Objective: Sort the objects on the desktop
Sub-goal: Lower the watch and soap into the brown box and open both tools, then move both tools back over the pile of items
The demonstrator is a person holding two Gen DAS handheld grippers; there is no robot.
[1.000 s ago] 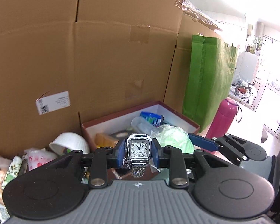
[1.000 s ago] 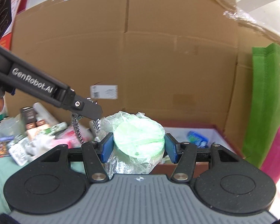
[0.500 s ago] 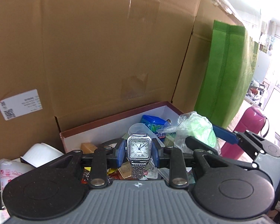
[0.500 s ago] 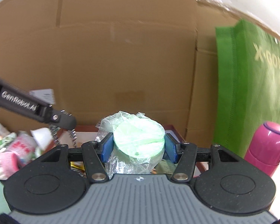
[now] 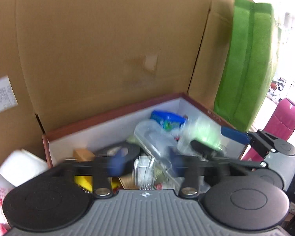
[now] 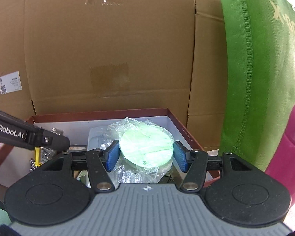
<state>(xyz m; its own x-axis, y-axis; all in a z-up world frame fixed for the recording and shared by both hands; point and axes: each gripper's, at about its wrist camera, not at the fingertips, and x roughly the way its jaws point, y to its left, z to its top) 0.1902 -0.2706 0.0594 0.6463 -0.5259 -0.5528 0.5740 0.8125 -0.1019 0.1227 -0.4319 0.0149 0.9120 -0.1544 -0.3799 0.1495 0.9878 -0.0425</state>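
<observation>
My left gripper (image 5: pixel 145 164) is open over a red-rimmed white box (image 5: pixel 112 112). A silver watch (image 5: pixel 144 172) shows blurred between its spread fingers, loose from the pads. My right gripper (image 6: pixel 146 155) is shut on a green disc in clear plastic wrap (image 6: pixel 146 147) and holds it over the same box (image 6: pixel 100 113). The right gripper also shows in the left wrist view (image 5: pixel 234 135), and the left gripper's finger shows in the right wrist view (image 6: pixel 47 140).
The box holds a blue packet (image 5: pixel 168 119), a clear plastic case (image 5: pixel 155 137), a black tape roll (image 5: pixel 123 150) and a yellow item (image 5: pixel 82 180). Cardboard walls (image 6: pixel 108 49) stand behind. A green bag (image 6: pixel 261 78) and a pink flask (image 6: pixel 287 153) stand to the right.
My left gripper has opened and let go of the watch over the box. My right gripper has moved over the box, still holding the green disc.
</observation>
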